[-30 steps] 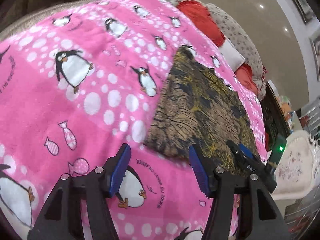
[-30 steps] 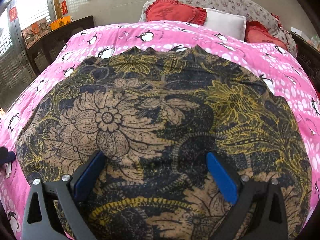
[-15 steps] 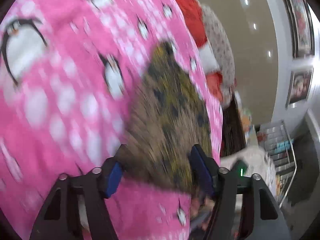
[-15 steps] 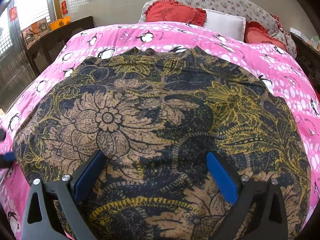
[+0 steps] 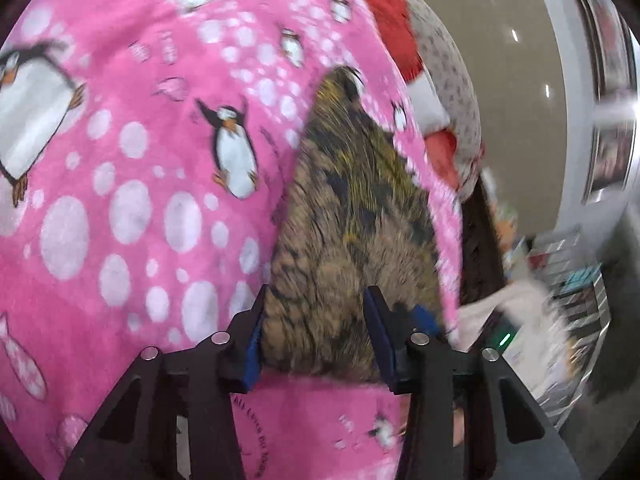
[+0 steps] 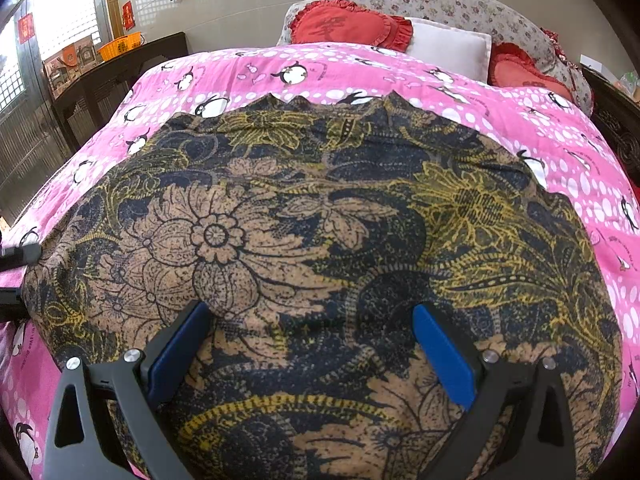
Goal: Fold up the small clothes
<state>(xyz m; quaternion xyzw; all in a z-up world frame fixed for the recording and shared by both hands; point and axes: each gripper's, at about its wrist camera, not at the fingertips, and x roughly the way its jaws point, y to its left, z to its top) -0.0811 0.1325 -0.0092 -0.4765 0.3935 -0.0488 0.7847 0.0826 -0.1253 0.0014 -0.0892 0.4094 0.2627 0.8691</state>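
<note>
A dark blue, tan and yellow floral garment (image 6: 320, 240) lies spread flat on the pink penguin blanket (image 6: 520, 120). My right gripper (image 6: 316, 348) is open, low over the garment's near part, jaws wide apart and empty. In the left wrist view the same garment (image 5: 352, 220) lies ahead, and my left gripper (image 5: 316, 336) is open with the garment's near corner edge between its blue pads. The left gripper's tips (image 6: 16, 276) show at the garment's left edge in the right wrist view.
Red heart cushions (image 6: 348, 26), a white pillow (image 6: 448, 46) and a floral headboard cushion (image 6: 460, 4) sit at the bed's head. A dark wooden side table (image 6: 120, 68) stands left of the bed. Shelves and clutter (image 5: 560, 300) lie beyond the bed's far side.
My left gripper has swung and moved in to the garment's corner, so the cloth edge now lies between its pads. The right gripper has stayed still.
</note>
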